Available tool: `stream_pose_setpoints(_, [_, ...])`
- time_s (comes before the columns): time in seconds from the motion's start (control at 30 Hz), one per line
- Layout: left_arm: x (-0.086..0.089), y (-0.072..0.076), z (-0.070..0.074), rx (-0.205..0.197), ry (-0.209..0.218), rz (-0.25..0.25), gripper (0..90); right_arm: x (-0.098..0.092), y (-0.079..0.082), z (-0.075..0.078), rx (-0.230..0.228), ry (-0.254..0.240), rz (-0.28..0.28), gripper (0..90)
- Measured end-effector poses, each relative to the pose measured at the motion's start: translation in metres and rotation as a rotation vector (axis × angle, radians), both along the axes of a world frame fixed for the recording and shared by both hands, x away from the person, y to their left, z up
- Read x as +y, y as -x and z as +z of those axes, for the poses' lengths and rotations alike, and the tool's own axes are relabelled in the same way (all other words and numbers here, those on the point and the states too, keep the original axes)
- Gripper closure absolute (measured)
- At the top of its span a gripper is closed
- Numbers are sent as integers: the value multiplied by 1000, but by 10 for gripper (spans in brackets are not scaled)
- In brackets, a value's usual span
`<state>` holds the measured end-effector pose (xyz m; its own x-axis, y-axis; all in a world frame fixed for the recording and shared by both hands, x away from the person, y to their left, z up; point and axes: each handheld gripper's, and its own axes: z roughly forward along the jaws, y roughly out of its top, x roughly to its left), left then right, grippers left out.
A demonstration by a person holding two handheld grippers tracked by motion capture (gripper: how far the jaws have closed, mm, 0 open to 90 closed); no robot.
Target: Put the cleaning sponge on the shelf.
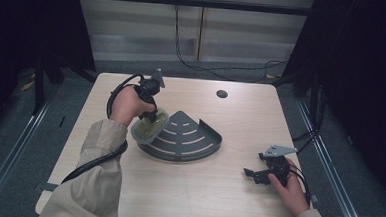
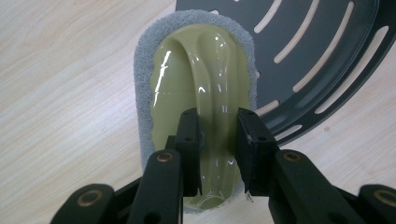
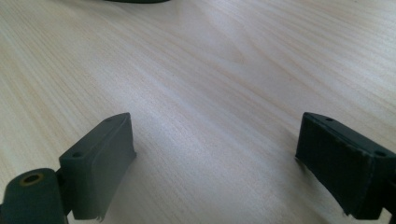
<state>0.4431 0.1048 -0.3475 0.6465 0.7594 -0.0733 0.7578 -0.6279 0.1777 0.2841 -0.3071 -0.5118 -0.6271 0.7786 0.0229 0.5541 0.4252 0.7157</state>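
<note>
A pale green scrubbing brush with a grey pad round its edge rests partly on the left edge of a dark grey slotted corner rack. My left gripper is shut on the brush's raised glossy handle, one jaw on each side. In the high view the left gripper points down at the brush by the rack's left corner. My right gripper lies low near the table's front right, held by a hand. Its jaws stand wide apart over bare wood, open with nothing between them.
The light wooden table has a round black cable hole at the back. Dark curtains flank both sides. Cables trail from each gripper, and metal rails run along the floor beside the table.
</note>
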Motion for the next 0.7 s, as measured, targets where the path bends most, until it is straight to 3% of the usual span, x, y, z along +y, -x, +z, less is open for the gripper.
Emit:
stream_pose_setpoints(0.27, [-8,-3,2,-4,-3,-7,722,0,0,0,0,0,0,105])
stream_pose_setpoints(0.7, [-19,-5,-8,10,-4,-29,722,0,0,0,0,0,0,105])
